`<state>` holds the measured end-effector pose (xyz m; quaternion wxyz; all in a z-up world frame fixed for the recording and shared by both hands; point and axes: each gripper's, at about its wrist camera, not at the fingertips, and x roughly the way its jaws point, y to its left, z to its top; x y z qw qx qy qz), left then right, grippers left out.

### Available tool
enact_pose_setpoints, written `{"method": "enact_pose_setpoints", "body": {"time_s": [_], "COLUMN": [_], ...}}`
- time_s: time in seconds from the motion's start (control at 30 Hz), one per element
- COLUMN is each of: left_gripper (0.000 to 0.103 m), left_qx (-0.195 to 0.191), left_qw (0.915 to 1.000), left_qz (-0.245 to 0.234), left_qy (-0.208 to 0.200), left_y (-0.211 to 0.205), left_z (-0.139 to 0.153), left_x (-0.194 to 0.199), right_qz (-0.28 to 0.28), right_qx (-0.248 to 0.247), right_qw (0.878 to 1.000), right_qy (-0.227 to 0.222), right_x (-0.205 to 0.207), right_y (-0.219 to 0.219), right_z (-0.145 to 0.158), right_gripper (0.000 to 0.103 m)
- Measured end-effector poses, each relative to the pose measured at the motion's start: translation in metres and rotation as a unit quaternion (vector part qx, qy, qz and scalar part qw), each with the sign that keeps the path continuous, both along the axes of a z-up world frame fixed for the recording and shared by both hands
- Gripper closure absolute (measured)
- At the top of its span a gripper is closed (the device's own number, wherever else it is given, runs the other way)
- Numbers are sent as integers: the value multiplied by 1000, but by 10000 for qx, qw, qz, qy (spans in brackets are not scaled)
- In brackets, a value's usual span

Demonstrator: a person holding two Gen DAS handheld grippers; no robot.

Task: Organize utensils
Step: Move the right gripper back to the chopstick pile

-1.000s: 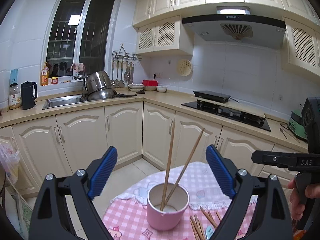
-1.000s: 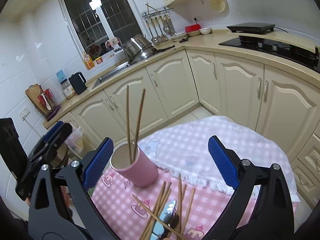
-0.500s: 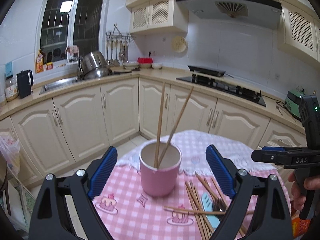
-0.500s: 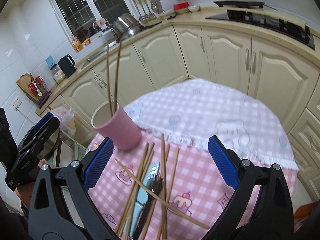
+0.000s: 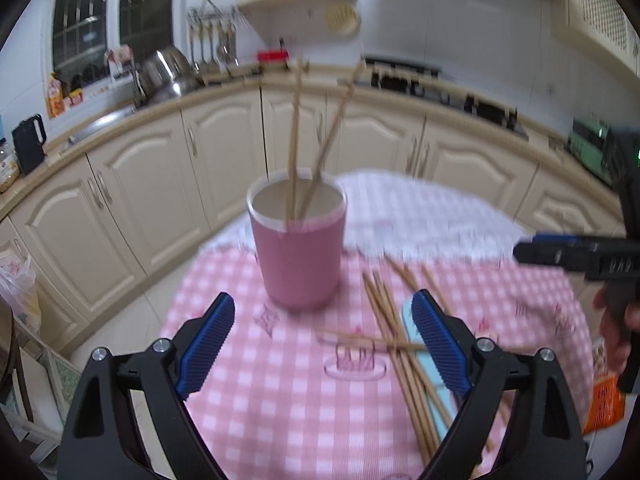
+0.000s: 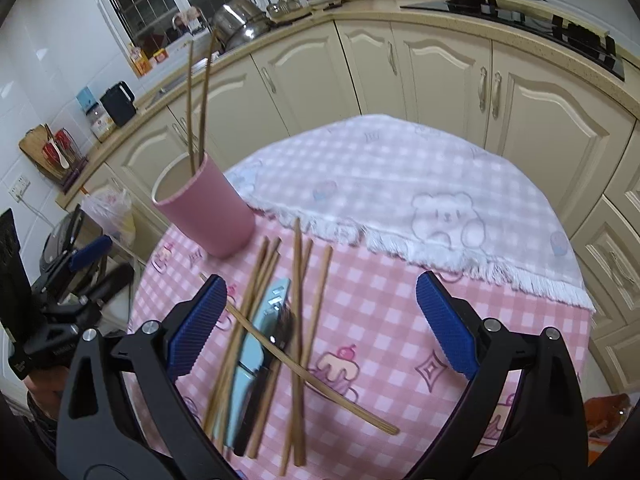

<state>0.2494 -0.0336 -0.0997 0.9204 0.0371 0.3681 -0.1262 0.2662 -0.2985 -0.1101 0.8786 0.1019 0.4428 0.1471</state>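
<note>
Left wrist view, somewhat blurred: the left gripper (image 5: 323, 343) hangs with its blue pads spread wide and nothing between them. Just beyond it a pink cup (image 5: 298, 246) stands upright on the pink checked tablecloth (image 5: 280, 408), with two chopsticks (image 5: 295, 136) standing in it and leaning apart at the top. To the right of the cup a loose bundle of chopsticks (image 5: 394, 336) lies flat on the cloth, over what seems to be a pale blue utensil handle (image 5: 410, 316). Further right of the cup the right gripper (image 5: 576, 254) shows side-on, held in a hand (image 5: 618, 338); its opening cannot be judged from here.

Right wrist view: the right gripper (image 6: 322, 326) is released, pads well apart, empty. The pink cup (image 6: 208, 210) stands at upper left. Near its base the loose chopsticks (image 6: 296, 320) lie crossed over the blue-handled utensil (image 6: 256, 344). Behind the cup a white fringed cloth (image 6: 400, 184) overlaps the tablecloth (image 6: 392, 320). The left gripper (image 6: 86, 254) is visible left of the cup.
</note>
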Motion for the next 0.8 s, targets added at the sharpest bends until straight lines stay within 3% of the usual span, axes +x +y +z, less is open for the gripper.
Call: {"method": "enact_pose_setpoints", "body": {"time_s": [0.27, 0.47, 0.8], "left_gripper": [15, 15, 15], "left_qx": [344, 450, 614], "left_qw": [9947, 9904, 9863], "left_qz": [-181, -209, -256], "left_qy": [956, 1290, 1512], "left_y": [-16, -23, -37], "left_z": [-52, -72, -85], "left_x": [9, 16, 28], "right_qz": [6, 56, 170], "right_qx": [-123, -205, -438], "right_qw": [9996, 9991, 9974], "right_qy": [263, 360, 542], "right_x": [2, 1, 0], "right_y": [-3, -2, 6], "right_z": [-20, -28, -39], "right_gripper": [9, 9, 9]}}
